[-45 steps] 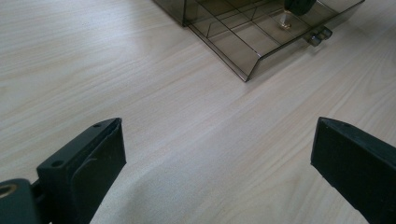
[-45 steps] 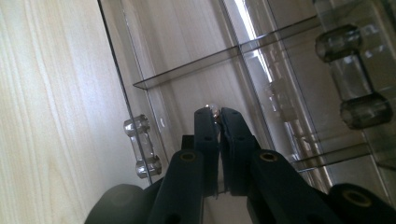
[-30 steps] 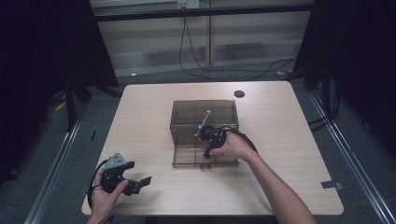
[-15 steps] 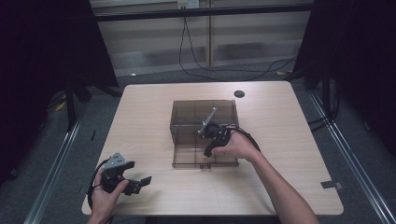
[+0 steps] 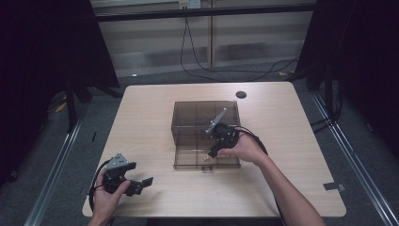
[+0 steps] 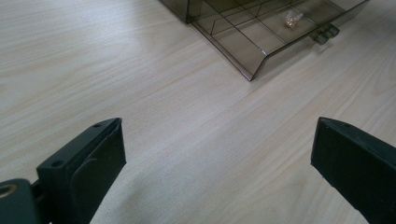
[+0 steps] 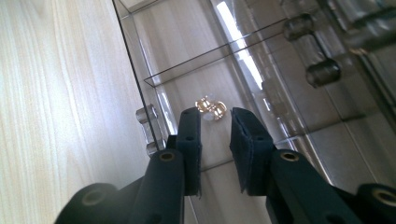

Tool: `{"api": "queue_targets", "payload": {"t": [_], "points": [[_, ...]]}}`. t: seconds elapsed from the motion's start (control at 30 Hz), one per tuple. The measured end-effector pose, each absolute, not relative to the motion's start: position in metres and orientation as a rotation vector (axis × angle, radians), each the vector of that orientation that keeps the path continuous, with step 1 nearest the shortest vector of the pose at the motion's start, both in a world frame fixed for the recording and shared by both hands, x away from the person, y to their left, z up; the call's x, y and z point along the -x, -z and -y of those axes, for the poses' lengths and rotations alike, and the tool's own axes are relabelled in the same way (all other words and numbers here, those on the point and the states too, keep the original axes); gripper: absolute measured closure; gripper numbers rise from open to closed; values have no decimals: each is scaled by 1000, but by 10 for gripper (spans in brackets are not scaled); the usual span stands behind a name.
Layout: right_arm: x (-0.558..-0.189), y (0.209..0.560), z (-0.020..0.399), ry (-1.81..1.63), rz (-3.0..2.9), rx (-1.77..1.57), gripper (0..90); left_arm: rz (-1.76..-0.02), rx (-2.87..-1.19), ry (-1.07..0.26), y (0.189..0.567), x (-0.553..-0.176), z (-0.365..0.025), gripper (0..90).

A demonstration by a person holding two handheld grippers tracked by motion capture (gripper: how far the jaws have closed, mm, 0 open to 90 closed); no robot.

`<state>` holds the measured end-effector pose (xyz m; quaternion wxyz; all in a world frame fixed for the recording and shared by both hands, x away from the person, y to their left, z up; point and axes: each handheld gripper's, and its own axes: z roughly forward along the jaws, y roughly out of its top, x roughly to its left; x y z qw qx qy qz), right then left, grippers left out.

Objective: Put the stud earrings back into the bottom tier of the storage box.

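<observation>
A smoky clear box [image 5: 204, 113] stands mid-table with its divided drawer [image 5: 188, 162] pulled out toward me. A small gold piece [image 5: 205, 159] lies on the drawer floor near the front wall. My right gripper [image 5: 213, 152] points down over that spot. In the right gripper view its jaws have just been opening; the right gripper [image 7: 215, 114] is open a little, and the gold piece [image 7: 211, 106] rests free just past the tips. At the front left my left gripper [image 5: 142, 184] is held wide open above bare wood. The left gripper [image 6: 217, 135] holds nothing.
The drawer's clear handle [image 7: 148, 129] juts from its front wall [image 6: 299, 44]. A black round cap [image 5: 241, 94] sits in the table near the far edge. Bare wood lies to the left, right and front of the box. Cables trail from both grippers.
My right gripper has lifted slightly over the drawer, and its jaws have parted. The left gripper has stayed where it was.
</observation>
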<state>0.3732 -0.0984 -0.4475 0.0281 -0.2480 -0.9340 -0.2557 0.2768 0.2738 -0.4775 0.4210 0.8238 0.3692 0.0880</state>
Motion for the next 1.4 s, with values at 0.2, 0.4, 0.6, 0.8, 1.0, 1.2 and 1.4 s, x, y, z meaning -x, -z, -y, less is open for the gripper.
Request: {"api": "queue_targets", "payload": {"t": [0.2,0.4,0.6,0.8,1.0,1.2,1.4], "points": [[-369,446,108,847,2888,793,684,-921,-2064,-228,476,-275,-275,31],[-363,443,121,916,2870,854,642,-918,-2065,-227,476,-274,-274,31],[-356,439,136,980,2854,926,602,-926,-2058,-231,476,-273,-275,31],[-348,437,152,1067,2830,968,591,-923,-2056,-222,476,-273,-274,31],[-339,440,168,1116,2809,1046,578,-924,-2058,-223,476,-273,-274,31],[-326,441,180,1205,2793,1107,563,-926,-2057,-231,476,-273,-275,31],[-316,449,194,1259,2764,1183,557,-925,-2057,-221,476,-273,-274,31]]}}
